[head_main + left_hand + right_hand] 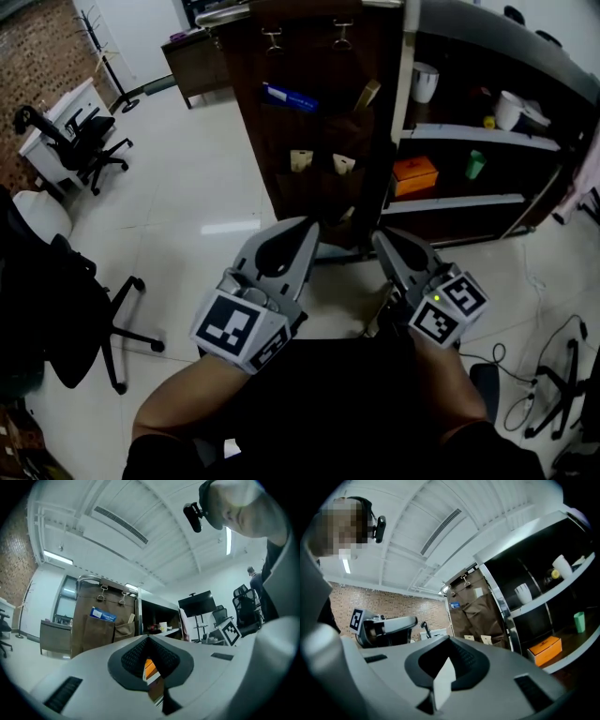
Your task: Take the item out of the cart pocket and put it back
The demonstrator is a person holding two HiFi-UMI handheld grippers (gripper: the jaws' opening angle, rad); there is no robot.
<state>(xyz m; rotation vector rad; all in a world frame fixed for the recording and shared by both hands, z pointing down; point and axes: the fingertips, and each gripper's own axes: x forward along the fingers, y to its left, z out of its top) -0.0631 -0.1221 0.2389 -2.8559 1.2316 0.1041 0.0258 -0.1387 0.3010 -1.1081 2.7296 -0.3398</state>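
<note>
While standing well apart from the cart (405, 75), holds both tools low and near the body, aimed at the far brown pocket organiser (314, 127) hung on the cart's left end. Carries the left tongs (302, 227) pressed fully together on nothing, leaving only a thin slit with the orange box (414, 174) on a shelf (469, 201) glimpsed through it. Has the right tongs (382, 238) just as narrow and just as empty. Looks like a rest pose ahead of any reach: no cause to spread them with nothing within range. Finds the likely task item, a blue packet (290, 97), in the upper left pocket, its top edge standing proud of the pocket mouth, presumably for an easy pinch. Calls next for moving closer and opening one pair before the pocket.
</note>
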